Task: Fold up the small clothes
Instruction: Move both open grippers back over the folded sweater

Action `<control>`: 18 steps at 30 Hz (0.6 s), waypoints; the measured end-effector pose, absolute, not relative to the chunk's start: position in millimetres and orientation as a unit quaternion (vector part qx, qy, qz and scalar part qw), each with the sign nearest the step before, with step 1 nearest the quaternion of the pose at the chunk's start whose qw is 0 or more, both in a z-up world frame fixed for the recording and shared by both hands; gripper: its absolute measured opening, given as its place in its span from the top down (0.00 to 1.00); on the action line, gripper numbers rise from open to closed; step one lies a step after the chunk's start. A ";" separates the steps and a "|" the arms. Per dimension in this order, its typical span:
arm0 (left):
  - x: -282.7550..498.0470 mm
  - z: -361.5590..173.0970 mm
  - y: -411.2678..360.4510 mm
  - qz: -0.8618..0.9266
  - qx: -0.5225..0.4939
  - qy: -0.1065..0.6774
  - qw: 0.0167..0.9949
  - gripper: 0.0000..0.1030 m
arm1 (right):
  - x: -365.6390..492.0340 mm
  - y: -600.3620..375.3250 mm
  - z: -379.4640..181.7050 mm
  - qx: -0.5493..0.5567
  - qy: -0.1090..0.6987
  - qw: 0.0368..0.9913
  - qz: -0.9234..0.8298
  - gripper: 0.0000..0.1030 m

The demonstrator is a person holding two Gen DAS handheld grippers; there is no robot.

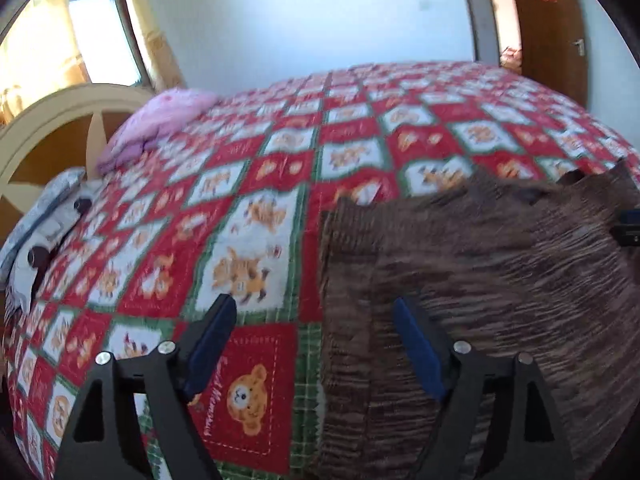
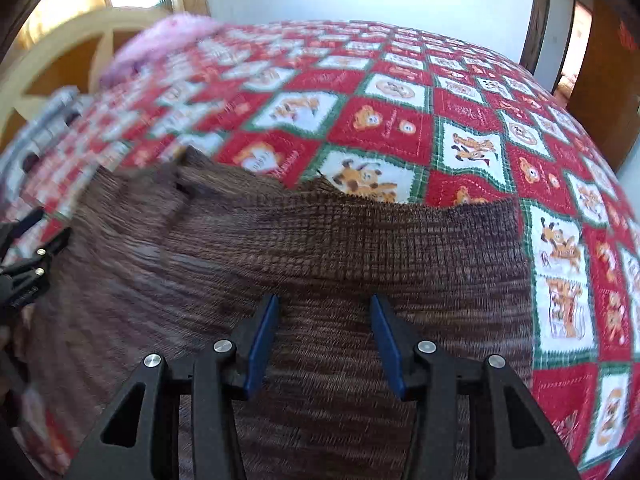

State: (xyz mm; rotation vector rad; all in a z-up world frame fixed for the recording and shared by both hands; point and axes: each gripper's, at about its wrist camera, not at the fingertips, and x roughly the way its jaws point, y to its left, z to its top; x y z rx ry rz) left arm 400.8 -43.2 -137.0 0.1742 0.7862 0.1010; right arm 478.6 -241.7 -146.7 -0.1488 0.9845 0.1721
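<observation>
A brown ribbed knit garment [image 1: 480, 280] lies spread flat on the red, white and green patchwork quilt [image 1: 256, 184]. In the left wrist view my left gripper [image 1: 314, 302] hangs open over the garment's left edge, one blue pad above the quilt and the other above the knit. Nothing is pinched between them. In the right wrist view the garment [image 2: 320, 248] fills the middle, with its far edge slightly rumpled. My right gripper [image 2: 325, 300] hovers over its middle, open at a moderate width and gripping nothing. The left gripper's black frame [image 2: 24, 256] shows at the garment's left side.
A pink pillow [image 1: 160, 124] and a cream-and-brown headboard [image 1: 52, 120] sit at the bed's far left. Grey-white patterned bedding [image 1: 48, 216] lies beside them. A wooden door [image 1: 548, 20] stands beyond the bed's far right. Bare quilt [image 2: 460, 128] stretches beyond and to the right of the garment.
</observation>
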 end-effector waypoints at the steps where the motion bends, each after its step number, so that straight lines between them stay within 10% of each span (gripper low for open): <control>1: 403.8 -141.5 -37.3 0.051 0.070 0.395 0.914 0.18 | 486.1 -244.0 -147.3 -0.058 0.474 0.876 0.073 0.52; 18: 369.7 -148.9 17.3 0.044 -0.076 0.399 0.913 0.10 | 354.2 -281.2 -112.1 -0.033 0.408 0.909 0.075 0.48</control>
